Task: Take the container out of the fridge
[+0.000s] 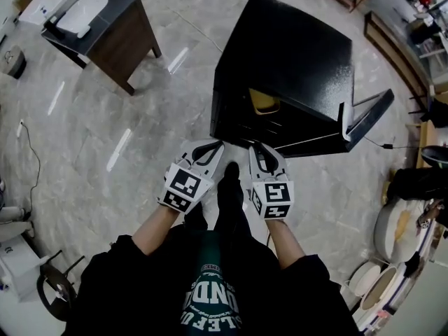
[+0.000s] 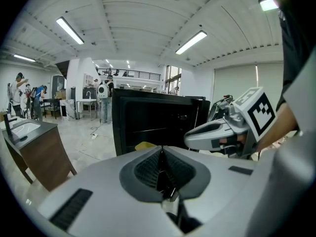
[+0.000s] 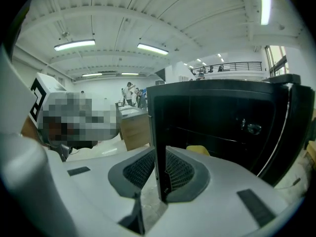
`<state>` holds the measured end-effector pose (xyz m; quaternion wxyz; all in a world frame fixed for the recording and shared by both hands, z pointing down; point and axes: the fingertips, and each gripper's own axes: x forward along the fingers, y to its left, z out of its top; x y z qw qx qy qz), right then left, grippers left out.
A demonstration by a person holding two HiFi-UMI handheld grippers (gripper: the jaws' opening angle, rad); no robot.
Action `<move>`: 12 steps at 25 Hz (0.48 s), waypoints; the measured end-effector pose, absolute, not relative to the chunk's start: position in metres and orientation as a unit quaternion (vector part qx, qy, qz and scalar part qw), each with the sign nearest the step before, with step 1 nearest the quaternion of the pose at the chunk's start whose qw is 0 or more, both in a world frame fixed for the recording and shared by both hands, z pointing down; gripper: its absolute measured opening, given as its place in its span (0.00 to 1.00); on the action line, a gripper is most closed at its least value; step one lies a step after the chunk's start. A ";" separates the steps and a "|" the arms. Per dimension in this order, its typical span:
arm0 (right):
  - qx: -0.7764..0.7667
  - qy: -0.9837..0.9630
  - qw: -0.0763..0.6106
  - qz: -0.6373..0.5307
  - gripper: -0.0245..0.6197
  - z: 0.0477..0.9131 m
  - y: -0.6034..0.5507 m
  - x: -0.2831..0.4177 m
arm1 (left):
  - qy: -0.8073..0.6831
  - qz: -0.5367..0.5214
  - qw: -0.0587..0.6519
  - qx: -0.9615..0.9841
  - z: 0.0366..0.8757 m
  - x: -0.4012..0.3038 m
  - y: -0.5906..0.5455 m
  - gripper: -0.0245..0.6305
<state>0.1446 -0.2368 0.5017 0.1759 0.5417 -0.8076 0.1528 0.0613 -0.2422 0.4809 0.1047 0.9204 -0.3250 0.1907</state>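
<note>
Left hand-held gripper [image 1: 212,147] and right hand-held gripper [image 1: 257,150] are both pinched together, empty, short of the open fridge [image 1: 294,54]. The yellow container [image 1: 264,102] sits inside at twelve o'clock (partly hidden); reaching in without opening the jaws would likely shove it deeper.

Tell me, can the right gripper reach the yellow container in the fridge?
Probably yes: the fridge door stands open and nothing sits between the right gripper and the yellow container, but its shut jaws must open first.
</note>
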 end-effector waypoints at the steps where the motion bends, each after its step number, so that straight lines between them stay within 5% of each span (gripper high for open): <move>1: 0.538 -0.809 0.180 0.153 0.12 0.505 -0.240 0.144 | -0.325 0.190 0.106 0.920 0.482 0.062 -0.245 0.06; 12: 0.503 -0.823 0.214 0.153 0.22 0.528 -0.248 0.125 | -0.342 0.187 0.122 0.913 0.490 0.052 -0.248 0.06</move>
